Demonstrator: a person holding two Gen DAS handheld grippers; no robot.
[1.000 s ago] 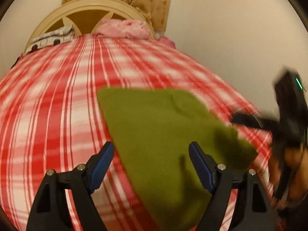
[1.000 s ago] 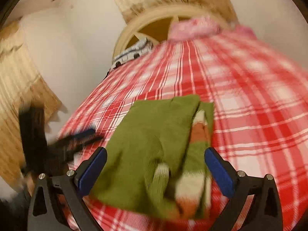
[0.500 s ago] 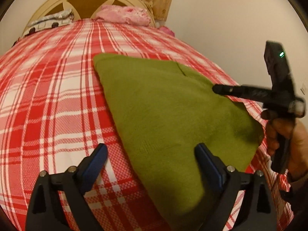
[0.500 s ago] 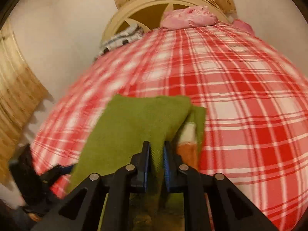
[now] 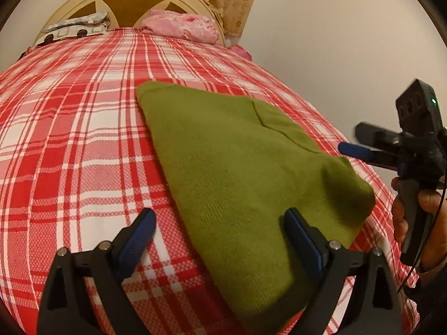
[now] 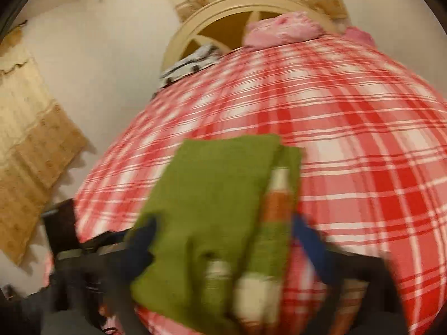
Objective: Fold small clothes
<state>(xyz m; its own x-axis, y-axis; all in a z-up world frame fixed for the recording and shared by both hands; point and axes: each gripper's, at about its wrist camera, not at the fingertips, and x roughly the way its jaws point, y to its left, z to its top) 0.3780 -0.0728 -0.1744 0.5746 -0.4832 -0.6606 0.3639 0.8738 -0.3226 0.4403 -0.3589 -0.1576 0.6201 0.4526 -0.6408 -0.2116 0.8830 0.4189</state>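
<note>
A folded green sweater [image 5: 237, 167] lies on the red plaid bed cover [image 5: 69, 139]. My left gripper [image 5: 220, 234] stands open low over its near corner, the right finger above the knit, the left one over bare cover. At the sweater's right edge a hand [image 5: 405, 212] holds my right gripper [image 5: 352, 141]. In the blurred right wrist view the sweater [image 6: 212, 195] shows a white and orange striped part [image 6: 279, 195]. My right gripper [image 6: 223, 240] has its jaws opening wide, with the sweater's near end between them and the pads off it.
A cream headboard [image 5: 83, 2] with a pink pillow [image 5: 178, 28] and a patterned pillow [image 5: 75, 28] stands at the far end. A pale wall [image 5: 335, 42] runs along the right of the bed. Torn cardboard [image 6: 28, 139] leans on the wall left of the bed.
The right gripper closed on the green fabric half a second ago and now stands wide apart again. The left gripper sank closer to the sweater and its jaws spread a little.
</note>
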